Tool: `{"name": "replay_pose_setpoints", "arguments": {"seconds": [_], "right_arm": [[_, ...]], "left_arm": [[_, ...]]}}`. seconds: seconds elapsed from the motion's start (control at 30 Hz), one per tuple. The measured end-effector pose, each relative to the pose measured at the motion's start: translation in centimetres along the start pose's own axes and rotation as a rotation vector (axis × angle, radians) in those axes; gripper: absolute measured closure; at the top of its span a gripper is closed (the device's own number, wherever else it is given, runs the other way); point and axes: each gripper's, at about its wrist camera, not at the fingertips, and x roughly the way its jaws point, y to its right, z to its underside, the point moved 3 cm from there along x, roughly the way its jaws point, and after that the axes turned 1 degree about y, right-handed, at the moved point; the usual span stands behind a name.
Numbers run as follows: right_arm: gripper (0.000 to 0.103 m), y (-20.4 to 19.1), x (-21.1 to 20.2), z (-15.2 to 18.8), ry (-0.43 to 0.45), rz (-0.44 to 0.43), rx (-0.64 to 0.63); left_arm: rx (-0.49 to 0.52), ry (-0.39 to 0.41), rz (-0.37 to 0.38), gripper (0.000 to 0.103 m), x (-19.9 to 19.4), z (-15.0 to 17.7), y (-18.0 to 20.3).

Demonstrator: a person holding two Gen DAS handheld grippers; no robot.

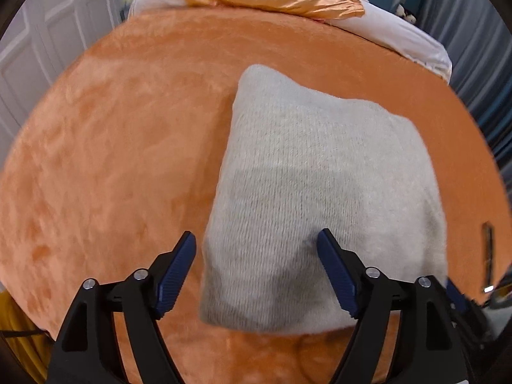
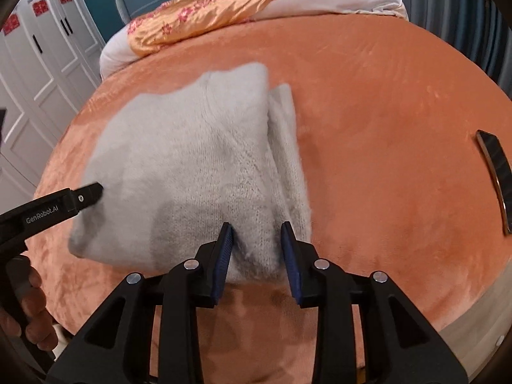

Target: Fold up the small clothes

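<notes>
A folded pale grey knitted sweater (image 1: 320, 192) lies on the orange plush bed cover (image 1: 112, 160); it also shows in the right wrist view (image 2: 192, 166). My left gripper (image 1: 256, 243) is open, its fingers straddling the sweater's near left edge, holding nothing. My right gripper (image 2: 257, 233) is partly open, its blue pads either side of the sweater's near right corner without pinching it. A narrow folded strip (image 2: 288, 147) sticks out along the sweater's right side. The left gripper's black finger (image 2: 86, 193) shows at the sweater's left edge in the right wrist view.
A phone (image 2: 494, 176) lies on the cover to the right. An orange satin pillow (image 2: 198, 16) and white bedding (image 2: 336, 0) lie at the bed's far end. White wardrobe doors (image 2: 38, 73) stand to the left, a curtain (image 1: 473, 48) to the right.
</notes>
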Motion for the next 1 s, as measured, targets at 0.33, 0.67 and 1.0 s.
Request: {"name": "replay_pose_setpoints", "arguments": {"seconds": [0.33,0.67,1.0], "right_arm": [[0.031,2.9,2.8,-3.2,-0.021,-0.116,0.104],[0.025,2.2,6.1,-3.2,-0.091,-0.180,0.108],[0.018,2.1,7.7,-3.7,-0.115,-0.213,0.114]], "left_arm": [[-0.096,-0.065,0.092,0.017,1.8,-1.9,-0.8],[-0.124,-0.078,0.121,0.005,4.3,-3.3,-0.4],[-0.114,-0.073,0.139,0.005,6.3,-3.3,0.2]]}}
